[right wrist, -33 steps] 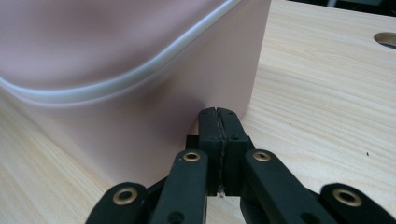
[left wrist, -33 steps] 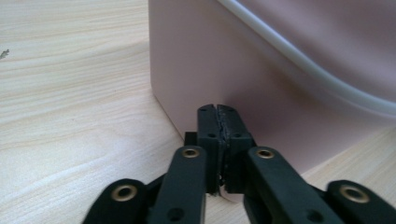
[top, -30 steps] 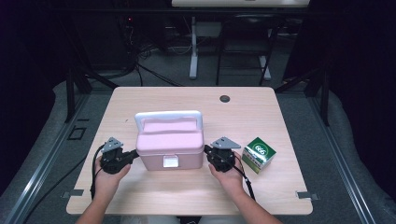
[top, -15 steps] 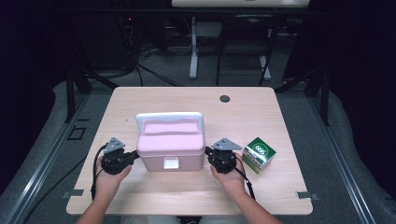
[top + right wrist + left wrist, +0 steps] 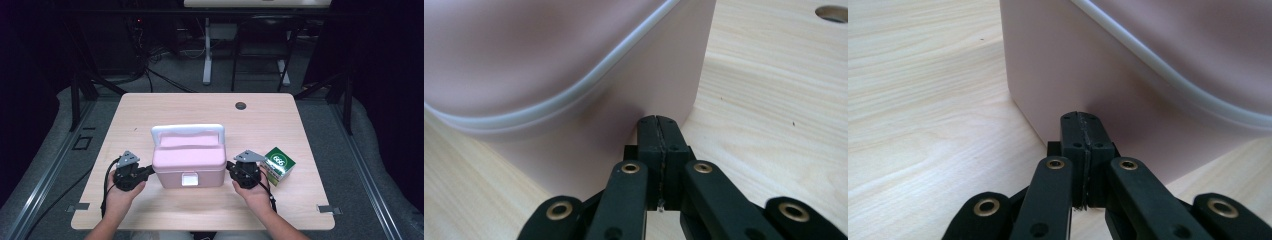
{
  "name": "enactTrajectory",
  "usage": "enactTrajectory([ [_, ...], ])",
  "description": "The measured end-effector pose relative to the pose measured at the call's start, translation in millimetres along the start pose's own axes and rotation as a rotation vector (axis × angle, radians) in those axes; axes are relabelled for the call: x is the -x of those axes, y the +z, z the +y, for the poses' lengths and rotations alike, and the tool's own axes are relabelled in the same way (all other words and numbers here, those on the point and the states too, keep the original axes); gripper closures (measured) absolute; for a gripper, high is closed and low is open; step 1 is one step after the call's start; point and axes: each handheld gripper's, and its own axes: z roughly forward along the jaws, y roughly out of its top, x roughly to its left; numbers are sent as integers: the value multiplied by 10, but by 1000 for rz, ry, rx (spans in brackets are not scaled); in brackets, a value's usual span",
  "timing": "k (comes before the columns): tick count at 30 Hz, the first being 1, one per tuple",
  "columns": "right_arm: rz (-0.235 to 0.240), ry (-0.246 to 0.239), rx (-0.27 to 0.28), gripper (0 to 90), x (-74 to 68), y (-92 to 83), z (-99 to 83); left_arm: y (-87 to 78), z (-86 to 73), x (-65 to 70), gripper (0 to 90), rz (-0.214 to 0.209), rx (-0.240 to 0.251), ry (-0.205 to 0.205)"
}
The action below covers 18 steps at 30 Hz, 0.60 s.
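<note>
Two hand-held grippers: one at each end of a pink box, both with jaws closed and nothing between them.
Worktop (image 5: 150, 115): pale wood-grain board, rectangular with rounded corners; a round dark cable hole (image 5: 241, 105) near its far edge.
Pink box (image 5: 189, 159): smooth matte plastic with rounded corners and a white handle (image 5: 187, 130) arched over the lid; it stands near the worktop's middle, towards the person. A pale seam line curves along its side. A small white square latch (image 5: 188, 179) sits on the front wall; no writing can be read on it.
Green carton (image 5: 279, 164): small cardboard box, green and white, just beside the right hand-held gripper; a white oval on top bears what looks like "666", though it is too small to be sure.
Left hand-held gripper (image 5: 1082, 122): black, with brass rivets and a grey three-cornered plate; jaws pressed flat together, gripping nothing, tips at the pink box's left end wall, apparently touching it.
Right hand-held gripper (image 5: 657, 125): same build; jaws fully together, empty, tips against the box's right end wall low down.
</note>
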Motion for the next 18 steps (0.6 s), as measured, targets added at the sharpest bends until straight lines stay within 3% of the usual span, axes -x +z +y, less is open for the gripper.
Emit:
enactTrajectory([
  [18,0,8,-16,900,26,-427,-256,-65,-75,307,900,-86,-35,53],
])
